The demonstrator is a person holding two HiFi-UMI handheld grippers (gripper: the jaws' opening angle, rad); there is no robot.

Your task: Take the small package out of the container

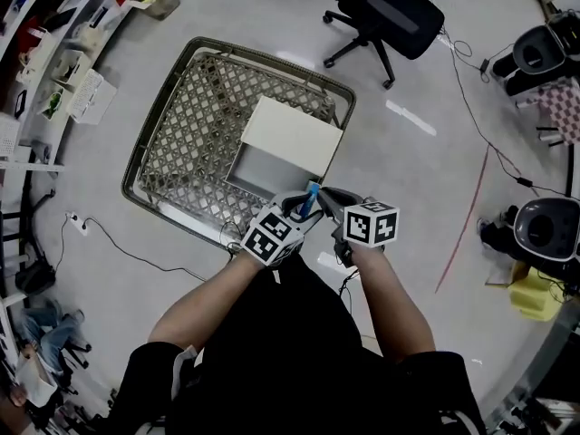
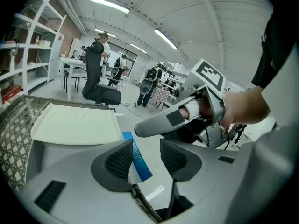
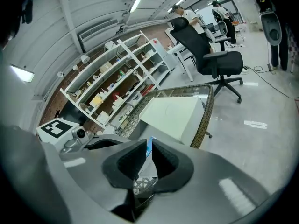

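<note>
Fingers (image 3: pixel 132 164) of the right gripper (image 3: pixel 149 161) are clamped on the packet (image 3: pixel 149 146), which shows as a thin edge between the two pads. Left gripper (image 2: pixel 147 157) has its jaws apart: the packet (image 2: pixel 138 158) leans against one pad (image 2: pixel 119 162), and a gap is left to the other pad.

The packet is a thin, flat sachet, blue along the top part with white print that is too small to read, and white lower down. It stands nearly upright. From the head view the packet (image 1: pixel 311 198) is up in the air between the two grippers, over the near rim of the basket (image 1: pixel 172 152) and just beside the near corner of the box (image 1: pixel 288 136).

The basket is wicker, sits on the floor and holds the white box, whose lid is raised. Its woven rim runs right under both sets of jaws. A finger of the right gripper (image 2: pixel 161 122) crosses close above the left jaws. A black chair (image 1: pixel 390 12) stands beyond the basket, shelves (image 1: pixel 54 62) line the left side, and a cable (image 1: pixel 136 254) trails over the floor near the basket.
</note>
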